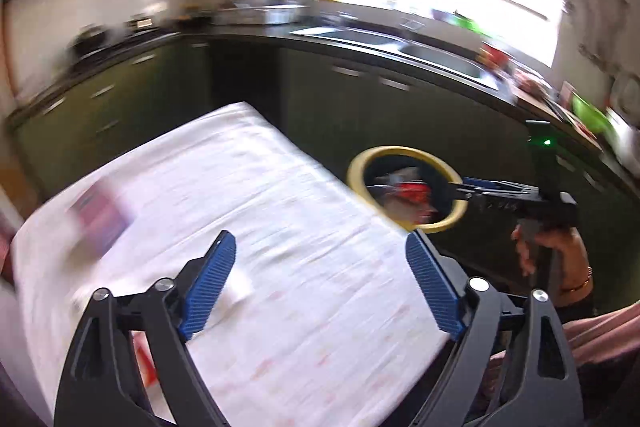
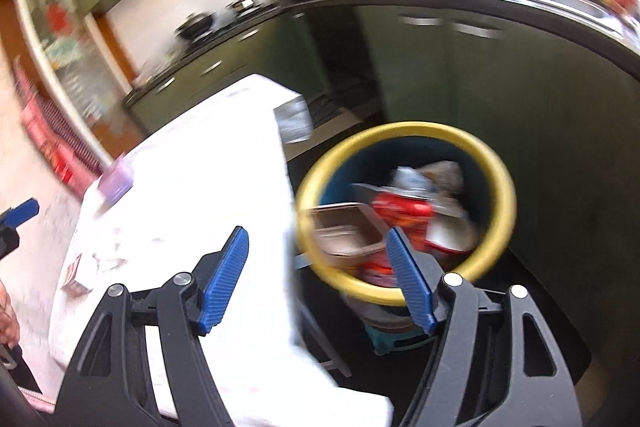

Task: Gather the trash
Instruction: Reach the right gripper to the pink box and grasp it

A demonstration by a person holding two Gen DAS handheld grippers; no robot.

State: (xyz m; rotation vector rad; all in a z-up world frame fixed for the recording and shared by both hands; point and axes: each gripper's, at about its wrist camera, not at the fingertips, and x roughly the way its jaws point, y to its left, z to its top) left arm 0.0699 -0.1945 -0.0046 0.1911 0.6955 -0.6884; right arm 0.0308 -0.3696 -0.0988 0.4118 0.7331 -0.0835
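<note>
A: How are the hands set?

B: Both tools tilt downward. The left gripper (image 1: 320, 279) hangs over the white-clothed table (image 1: 248, 195), its ribbed blue pads spread wide with nothing between them. The right gripper (image 2: 318, 279) is also parted and empty, straddling the table edge and the bin (image 2: 404, 135); in the left view a hand (image 1: 556, 251) grips its black handle.

A: And the trash?

B: It lies in the round bin with the yellow rim and blue inside, standing on the dark floor just beside the table: a red wrapper (image 2: 404, 211), a tan tray (image 2: 344, 235), and crumpled pale packaging (all smeared by blur).

A: Anything hard to read?

B: A small purple box (image 2: 116, 183) and a card (image 2: 78, 277) on the cloth; their print is illegible.
</note>
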